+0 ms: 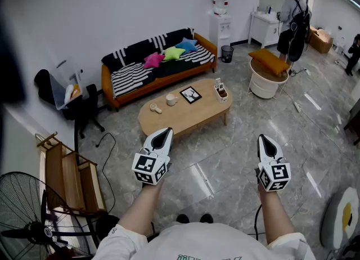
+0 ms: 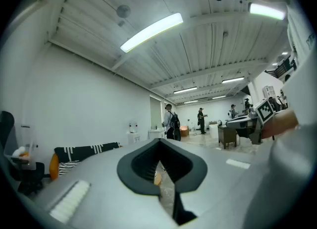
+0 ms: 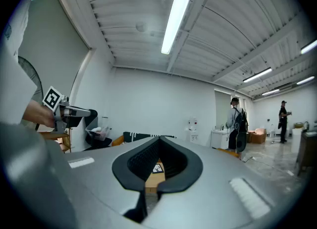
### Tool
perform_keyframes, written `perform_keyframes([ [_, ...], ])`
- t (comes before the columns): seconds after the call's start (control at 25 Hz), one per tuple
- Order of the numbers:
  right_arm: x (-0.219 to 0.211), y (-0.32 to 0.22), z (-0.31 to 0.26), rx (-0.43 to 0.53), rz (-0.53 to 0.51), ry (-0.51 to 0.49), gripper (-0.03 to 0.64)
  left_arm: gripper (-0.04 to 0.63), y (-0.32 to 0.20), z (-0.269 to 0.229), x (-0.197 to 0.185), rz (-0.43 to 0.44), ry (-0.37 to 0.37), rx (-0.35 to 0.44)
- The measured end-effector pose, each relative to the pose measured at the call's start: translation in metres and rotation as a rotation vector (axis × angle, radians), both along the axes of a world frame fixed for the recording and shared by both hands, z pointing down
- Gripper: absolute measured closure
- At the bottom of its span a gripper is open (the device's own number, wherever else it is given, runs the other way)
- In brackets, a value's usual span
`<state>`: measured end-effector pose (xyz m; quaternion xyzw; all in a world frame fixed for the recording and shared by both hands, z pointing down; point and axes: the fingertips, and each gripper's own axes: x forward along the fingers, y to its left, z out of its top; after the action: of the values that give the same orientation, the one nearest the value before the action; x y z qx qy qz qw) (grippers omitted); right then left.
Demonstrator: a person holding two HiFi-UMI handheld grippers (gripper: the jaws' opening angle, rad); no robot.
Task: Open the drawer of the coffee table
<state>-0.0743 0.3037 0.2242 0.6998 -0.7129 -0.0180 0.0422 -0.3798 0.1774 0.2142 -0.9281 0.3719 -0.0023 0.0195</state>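
Note:
The oval wooden coffee table (image 1: 191,117) stands on the grey floor in front of a sofa, some way ahead of both grippers. A mug (image 1: 171,100), a framed picture (image 1: 190,94) and a small box of items (image 1: 221,91) sit on it; no drawer front shows from here. My left gripper (image 1: 163,133) is held level in the air short of the table's near edge, shut and empty. My right gripper (image 1: 264,138) hovers to the right over bare floor, also shut and empty. A sliver of the coffee table (image 3: 154,172) shows through the right gripper (image 3: 159,140) jaws, and the left gripper (image 2: 159,142) faces the room.
An orange sofa (image 1: 140,84) with striped covers and coloured cushions lines the back wall. A black chair (image 1: 84,110), wooden rack (image 1: 73,177) and fan (image 1: 25,219) stand at left. A round white tub with an orange cushion (image 1: 269,73) and a person (image 1: 293,19) are at back right.

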Motion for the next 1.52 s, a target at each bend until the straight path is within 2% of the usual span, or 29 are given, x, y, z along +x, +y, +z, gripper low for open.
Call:
perform_keyframes([
  [0.4,0.003,-0.006,0.002,-0.005,-0.013,0.003,0.614,0.597,-0.006,0.001,0.004,0.002,-0.005,-0.002],
  [0.52,0.008,-0.009,-0.003,0.051,-0.011,-0.041,0.612,0.597,-0.007,0.003,0.003,0.001,-0.007,-0.004],
  [0.56,0.013,-0.012,-0.005,0.072,0.006,-0.063,0.466,0.597,-0.007,0.003,0.002,-0.001,-0.007,-0.004],
  [0.6,0.016,-0.015,-0.006,0.087,0.021,-0.082,0.102,0.597,-0.008,0.002,0.001,-0.003,-0.005,-0.004],
  [0.64,0.018,-0.017,-0.007,0.095,0.025,-0.095,0.028,0.597,-0.009,0.002,0.000,-0.005,-0.004,-0.005],
  [1.16,0.019,-0.034,0.014,0.041,-0.015,-0.100,0.028,0.597,-0.020,0.021,-0.001,-0.025,-0.012,-0.030],
  [1.52,0.052,-0.038,0.024,0.007,-0.033,-0.089,0.028,0.597,-0.031,0.033,0.037,-0.035,-0.002,-0.051],
])
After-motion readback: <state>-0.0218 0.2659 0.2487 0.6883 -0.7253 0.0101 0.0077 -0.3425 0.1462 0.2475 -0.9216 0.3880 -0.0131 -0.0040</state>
